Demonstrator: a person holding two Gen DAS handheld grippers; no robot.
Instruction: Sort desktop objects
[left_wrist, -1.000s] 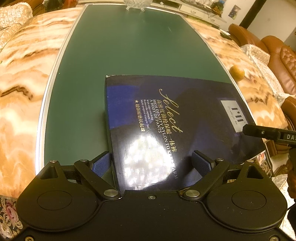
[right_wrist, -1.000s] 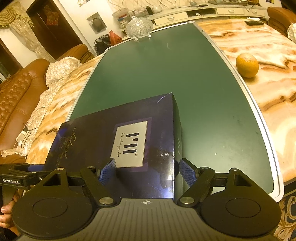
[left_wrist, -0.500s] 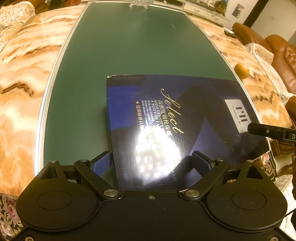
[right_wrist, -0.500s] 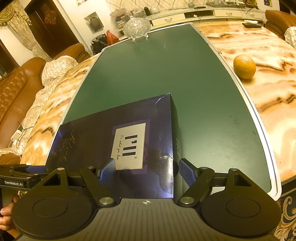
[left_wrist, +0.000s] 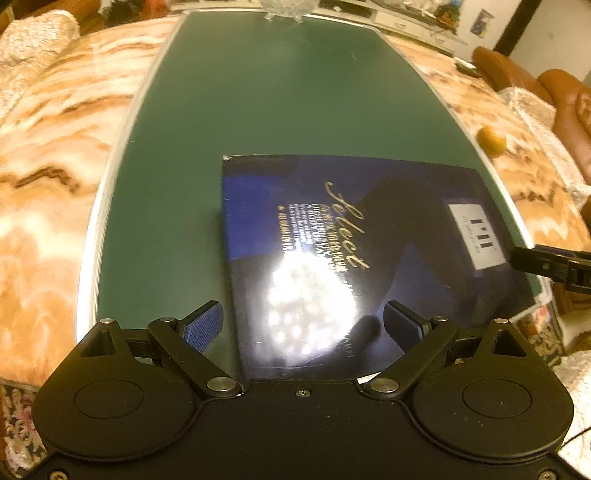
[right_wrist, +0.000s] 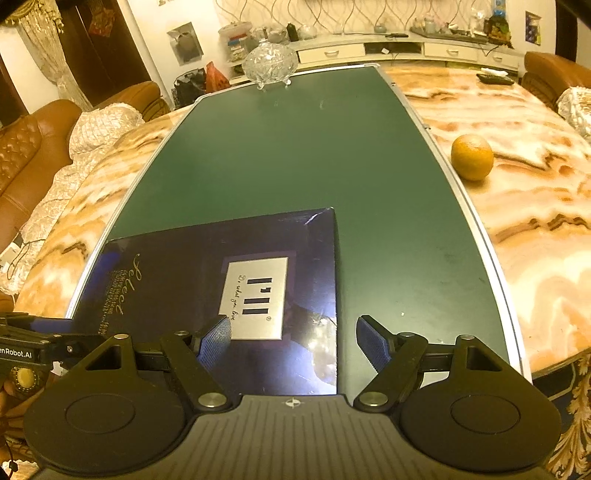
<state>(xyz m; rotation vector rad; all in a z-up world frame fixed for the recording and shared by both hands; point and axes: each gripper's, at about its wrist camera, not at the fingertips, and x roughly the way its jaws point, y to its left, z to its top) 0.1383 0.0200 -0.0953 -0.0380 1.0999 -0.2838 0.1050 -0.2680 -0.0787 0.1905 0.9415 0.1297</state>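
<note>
Both the left gripper and right gripper hang released above the dark box lying flat on the green mat, while the orange waits unsorted on the marble.

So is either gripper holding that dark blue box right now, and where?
Neither. The left gripper and right gripper are open, each straddling an edge of the box.

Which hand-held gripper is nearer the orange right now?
Right. The right hand-held gripper straddles the box's right edge, on the side facing the orange. The left hand-held gripper is at the box's opposite end, farther away.
</note>
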